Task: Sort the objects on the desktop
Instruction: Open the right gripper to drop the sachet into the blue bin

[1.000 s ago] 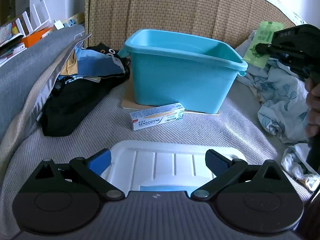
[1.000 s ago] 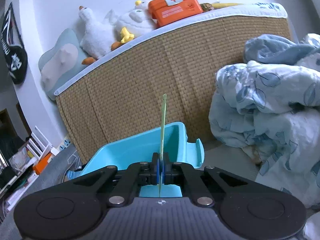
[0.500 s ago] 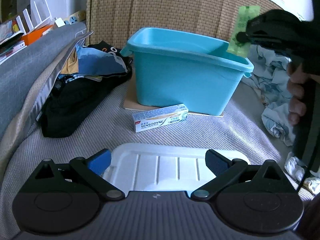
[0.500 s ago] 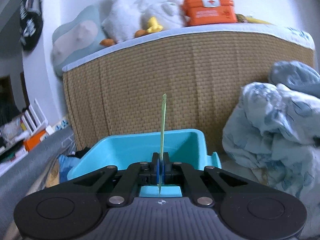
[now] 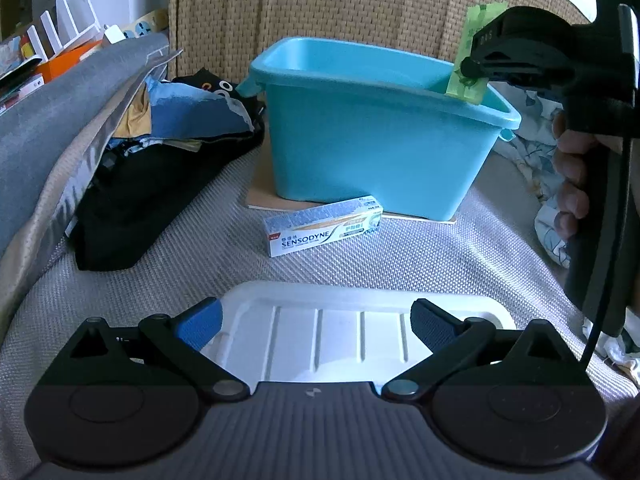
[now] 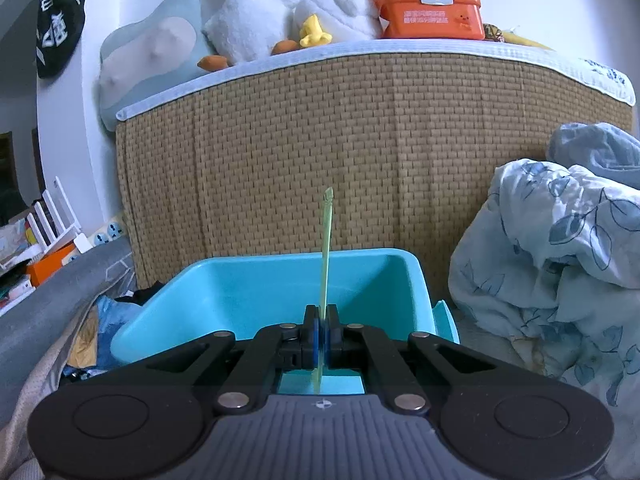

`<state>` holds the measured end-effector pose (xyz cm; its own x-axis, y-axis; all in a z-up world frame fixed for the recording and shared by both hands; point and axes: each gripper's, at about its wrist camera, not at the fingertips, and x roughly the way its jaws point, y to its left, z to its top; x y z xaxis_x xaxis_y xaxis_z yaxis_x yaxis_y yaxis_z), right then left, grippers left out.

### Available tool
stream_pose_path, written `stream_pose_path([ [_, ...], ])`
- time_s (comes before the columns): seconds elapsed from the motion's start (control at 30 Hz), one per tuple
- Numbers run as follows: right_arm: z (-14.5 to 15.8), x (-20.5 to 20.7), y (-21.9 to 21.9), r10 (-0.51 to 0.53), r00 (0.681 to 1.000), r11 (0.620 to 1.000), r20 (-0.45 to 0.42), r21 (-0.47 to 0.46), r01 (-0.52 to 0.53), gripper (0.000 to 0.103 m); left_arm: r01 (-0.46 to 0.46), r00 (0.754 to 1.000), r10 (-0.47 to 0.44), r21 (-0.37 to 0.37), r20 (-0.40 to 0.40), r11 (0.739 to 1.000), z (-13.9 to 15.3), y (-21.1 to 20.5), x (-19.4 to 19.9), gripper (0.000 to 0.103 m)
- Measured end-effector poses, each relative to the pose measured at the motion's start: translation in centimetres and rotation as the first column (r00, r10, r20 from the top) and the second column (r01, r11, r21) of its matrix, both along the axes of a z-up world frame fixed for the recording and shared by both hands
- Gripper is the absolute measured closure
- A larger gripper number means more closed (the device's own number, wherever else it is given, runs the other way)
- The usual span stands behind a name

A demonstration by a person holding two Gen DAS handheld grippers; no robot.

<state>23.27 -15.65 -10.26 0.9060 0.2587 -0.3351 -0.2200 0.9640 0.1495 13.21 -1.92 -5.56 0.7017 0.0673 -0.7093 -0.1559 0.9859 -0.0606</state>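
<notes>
Green sachet (image 6: 325,256) clenched in right tongs (image 6: 321,334) over blue tub (image 5: 372,136); left tongs (image 5: 316,322) released above white lid (image 5: 340,336)

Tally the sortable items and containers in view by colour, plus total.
Turquoise: 1, the tub
White: 2, the toothpaste box and the lid
Green: 1, the flat packet in the right gripper, above the tub's rim
Total: 4
</notes>
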Motion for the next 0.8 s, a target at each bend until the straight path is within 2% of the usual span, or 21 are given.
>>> stream_pose_path([
  [0.8,-1.3,0.4,-0.2,0.002,0.999,1.0,-0.054,0.026,-0.001,0.099,0.012,1.0,-0.012,0.005,-0.006,1.0,-0.7,-0.4,0.7,0.0],
])
